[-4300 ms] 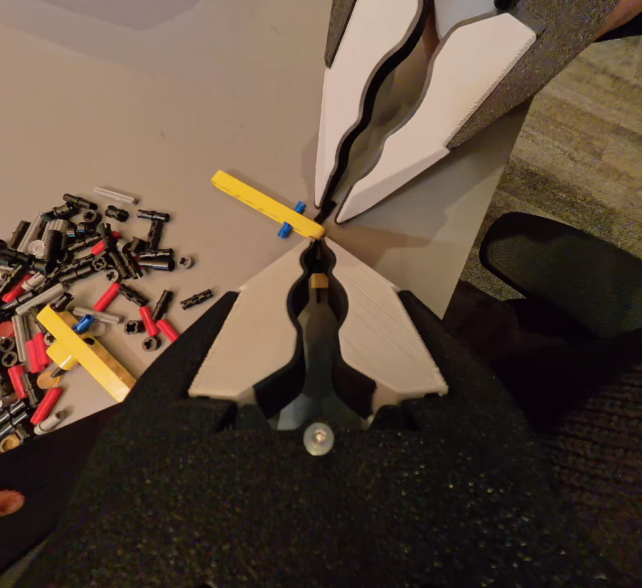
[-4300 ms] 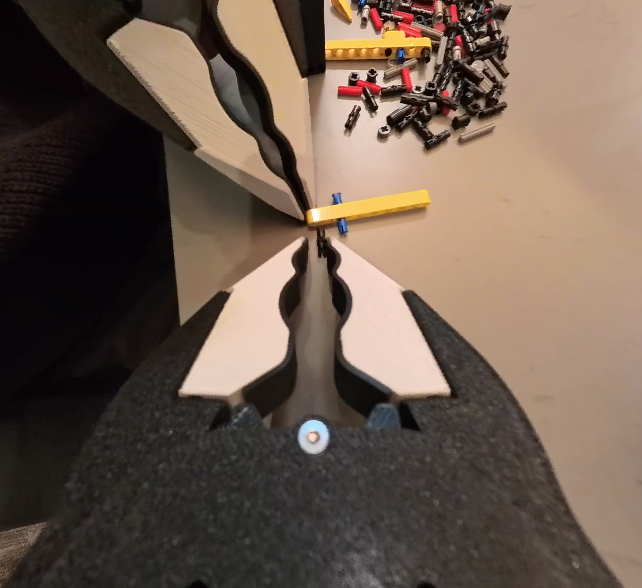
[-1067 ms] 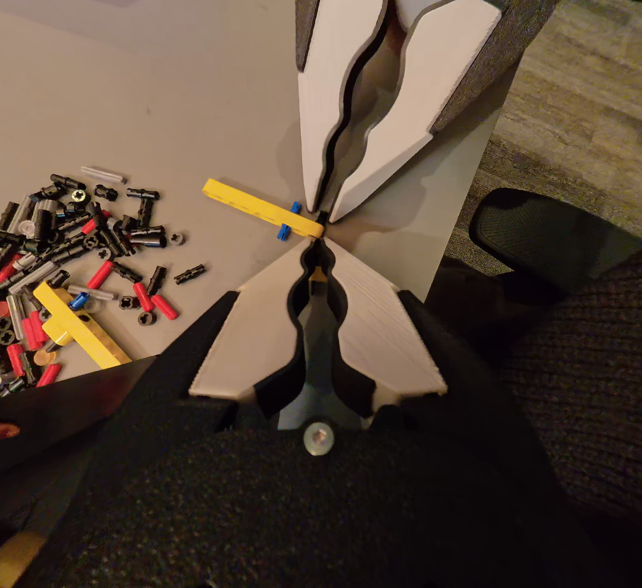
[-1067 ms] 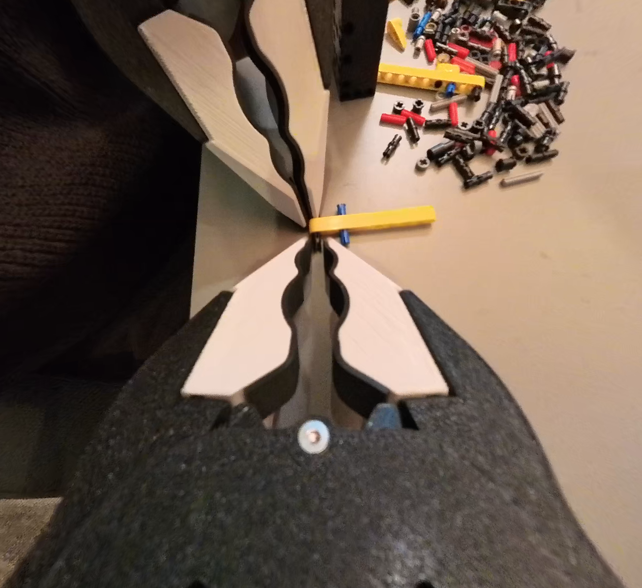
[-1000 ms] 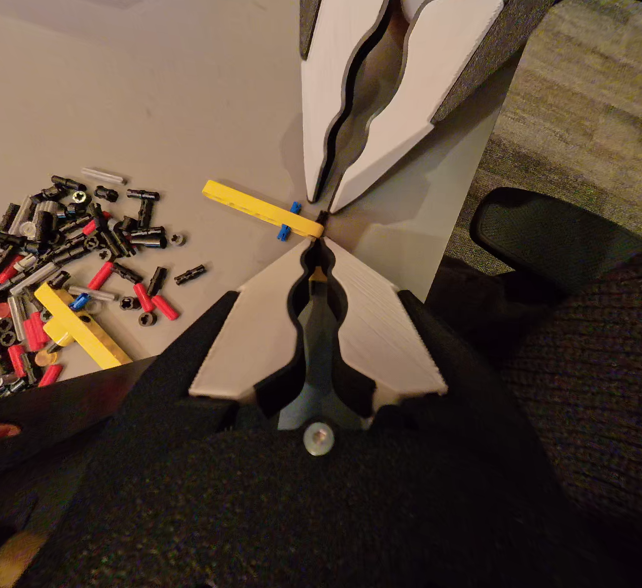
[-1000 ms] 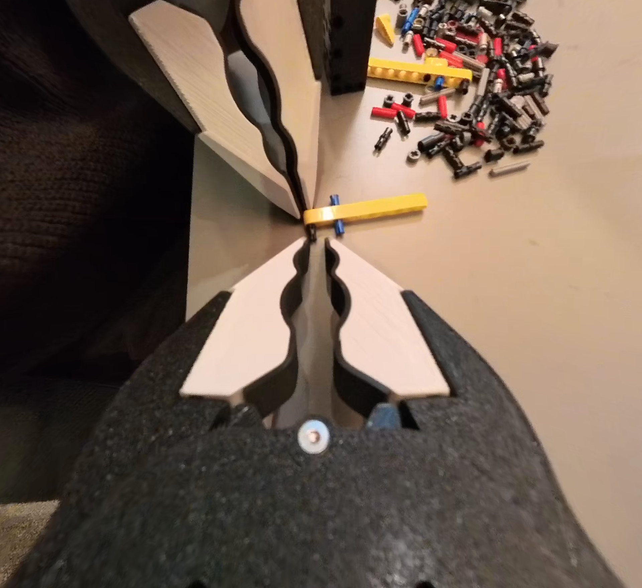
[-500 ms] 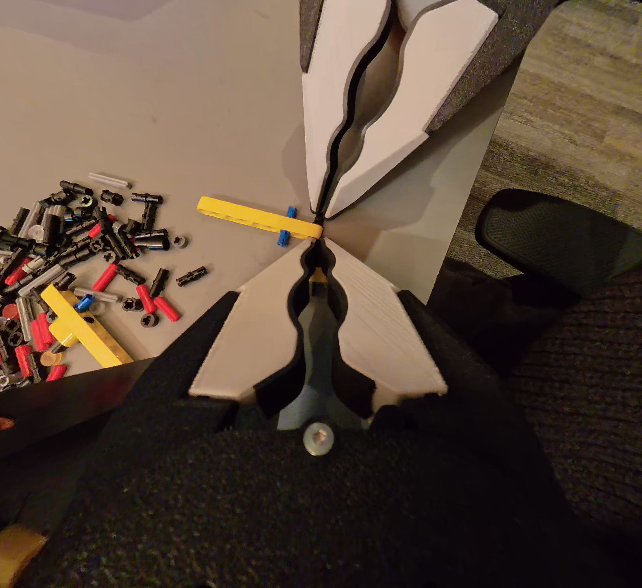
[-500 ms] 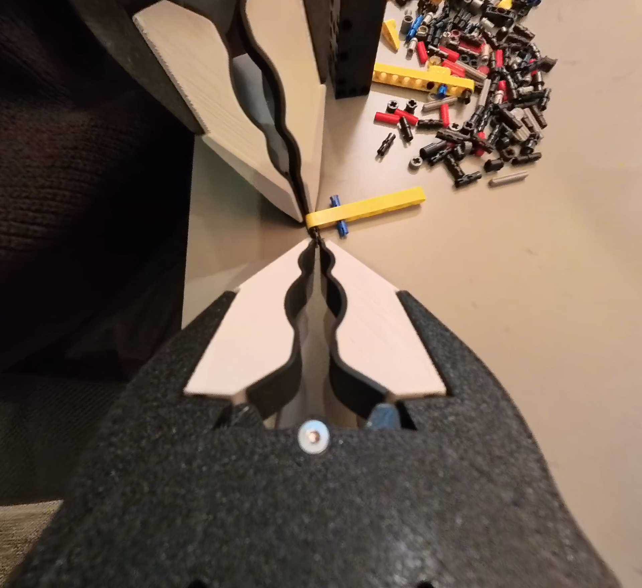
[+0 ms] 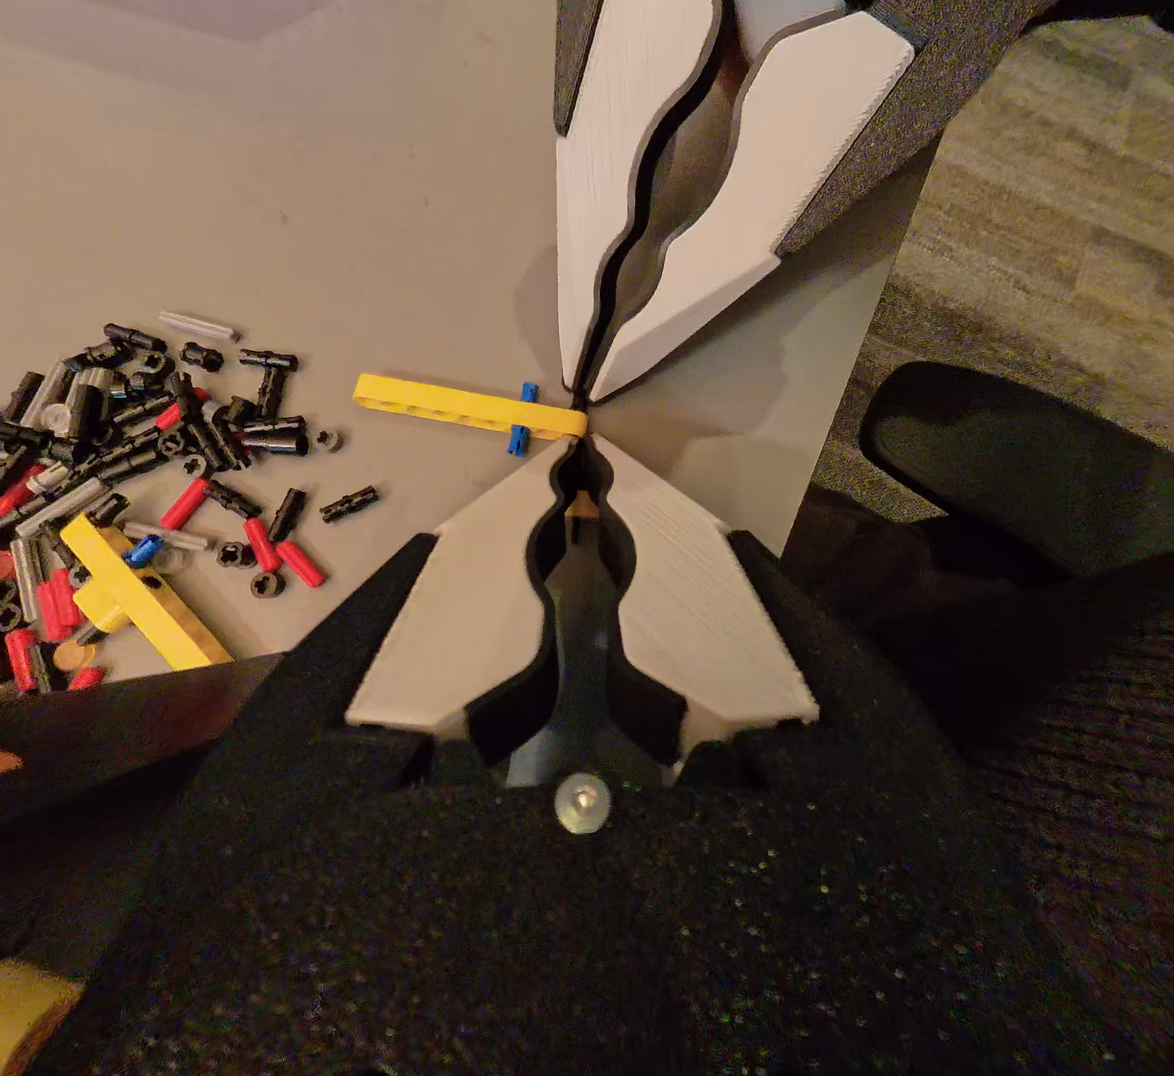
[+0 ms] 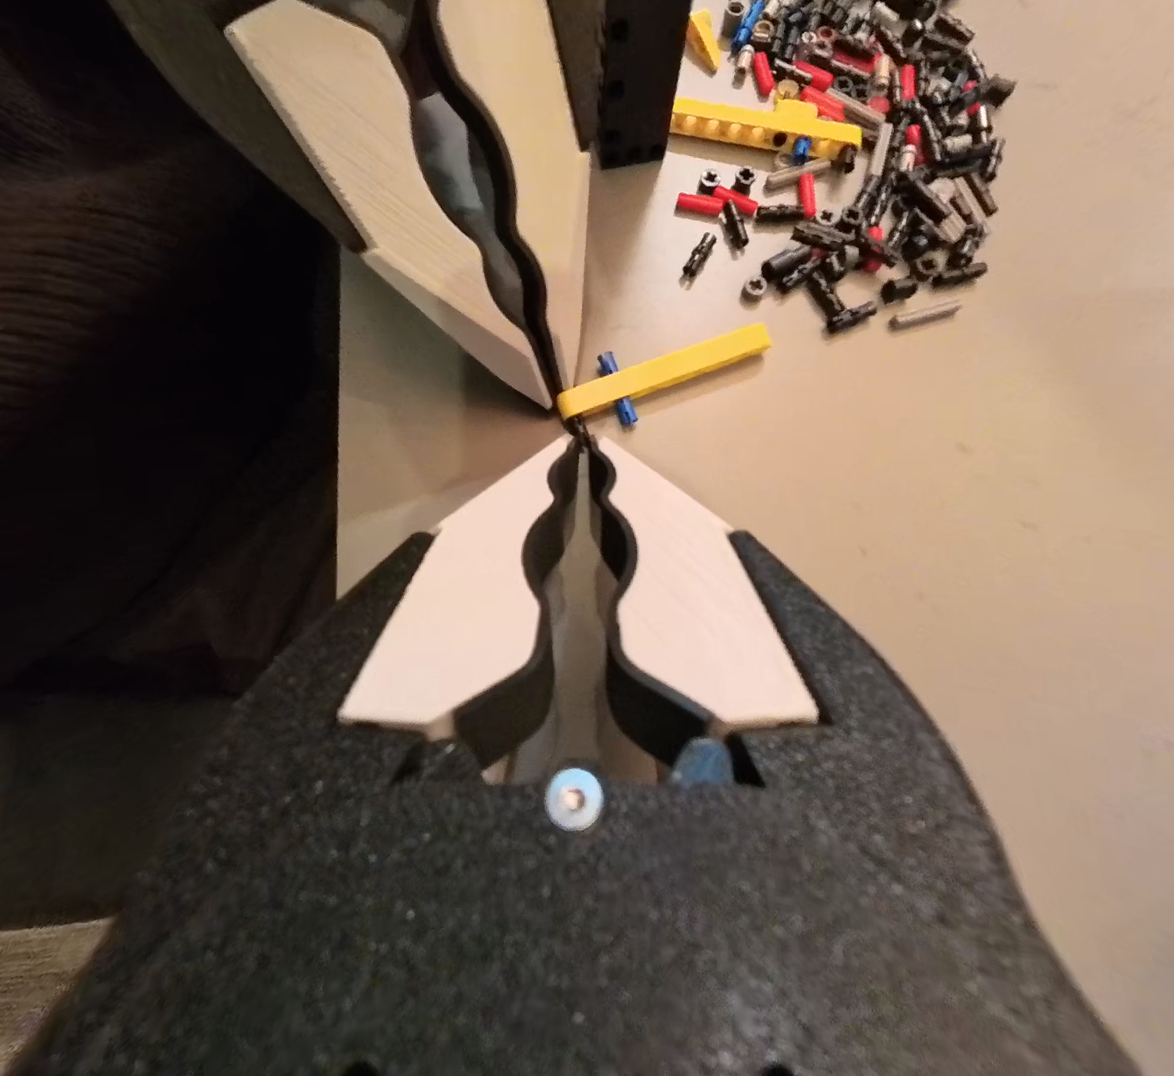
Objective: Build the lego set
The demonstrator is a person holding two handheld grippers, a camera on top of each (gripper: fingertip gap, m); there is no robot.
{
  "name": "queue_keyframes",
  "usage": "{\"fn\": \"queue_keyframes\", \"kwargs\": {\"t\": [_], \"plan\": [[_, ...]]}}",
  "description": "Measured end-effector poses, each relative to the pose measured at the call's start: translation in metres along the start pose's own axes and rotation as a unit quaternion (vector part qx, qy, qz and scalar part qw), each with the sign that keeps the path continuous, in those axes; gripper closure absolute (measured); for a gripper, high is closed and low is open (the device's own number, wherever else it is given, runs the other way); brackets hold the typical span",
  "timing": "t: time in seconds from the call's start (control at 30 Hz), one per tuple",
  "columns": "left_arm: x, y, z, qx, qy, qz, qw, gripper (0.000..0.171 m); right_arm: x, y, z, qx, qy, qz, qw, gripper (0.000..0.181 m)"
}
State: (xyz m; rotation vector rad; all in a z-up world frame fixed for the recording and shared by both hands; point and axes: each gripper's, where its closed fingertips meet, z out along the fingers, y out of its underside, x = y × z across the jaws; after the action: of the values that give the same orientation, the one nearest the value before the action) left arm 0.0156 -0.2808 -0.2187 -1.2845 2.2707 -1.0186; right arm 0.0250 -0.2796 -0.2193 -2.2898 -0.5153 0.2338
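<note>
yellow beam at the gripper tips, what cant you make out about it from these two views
- Left wrist view: the yellow beam end pinched by the left gripper lies behind its fingertips.
- Right wrist view: the small black pin in the right gripper is too small to show whether it has entered the beam.
- Both views: where the blue pin crosses the beam, its middle is hidden inside.

Left wrist view: rides the left gripper (image 9: 579,448), looks steeply down, close over the table's (image 9: 330,168) near edge.
Right wrist view: rides the right gripper (image 10: 581,442), same steep, close look, facing the opposite way.
Shared: yellow beam (image 9: 467,407) (image 10: 661,373), loose parts pile (image 9: 127,442) (image 10: 889,156), each opposing gripper.
</note>
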Motion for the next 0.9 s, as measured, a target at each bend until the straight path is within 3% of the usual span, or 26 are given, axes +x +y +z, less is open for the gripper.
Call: {"fn": "queue_keyframes", "kwargs": {"t": [0.1,0.17,0.33,0.43,0.6,0.8,0.9], "plan": [[0.005,0.002,-0.004,0.003,0.006,-0.010,1.000,0.163,0.000,0.001,-0.003,0.017,0.014,0.058,0.998,0.176],[0.008,0.000,-0.013,0.020,-0.005,0.000,1.000,0.160,0.002,0.000,-0.009,0.038,0.042,0.086,0.995,0.166],[0.008,-0.015,-0.045,0.103,-0.040,0.015,0.994,0.160,0.004,-0.012,-0.017,0.086,0.142,0.134,0.977,0.161],[0.005,-0.013,-0.055,0.118,-0.053,0.011,0.992,0.160,0.010,-0.015,-0.016,0.087,0.213,0.154,0.961,0.158],[0.013,-0.001,-0.066,0.125,-0.052,0.007,0.991,0.160,0.002,-0.029,-0.009,0.138,0.173,0.246,0.944,0.157],[0.018,0.003,-0.085,0.155,-0.069,0.007,0.985,0.160,0.007,-0.008,0.004,0.055,0.191,0.279,0.939,0.158],[0.021,0.003,-0.093,0.171,-0.065,0.002,0.983,0.160,0.006,-0.010,0.007,0.048,0.189,0.266,0.944,0.171]]}}
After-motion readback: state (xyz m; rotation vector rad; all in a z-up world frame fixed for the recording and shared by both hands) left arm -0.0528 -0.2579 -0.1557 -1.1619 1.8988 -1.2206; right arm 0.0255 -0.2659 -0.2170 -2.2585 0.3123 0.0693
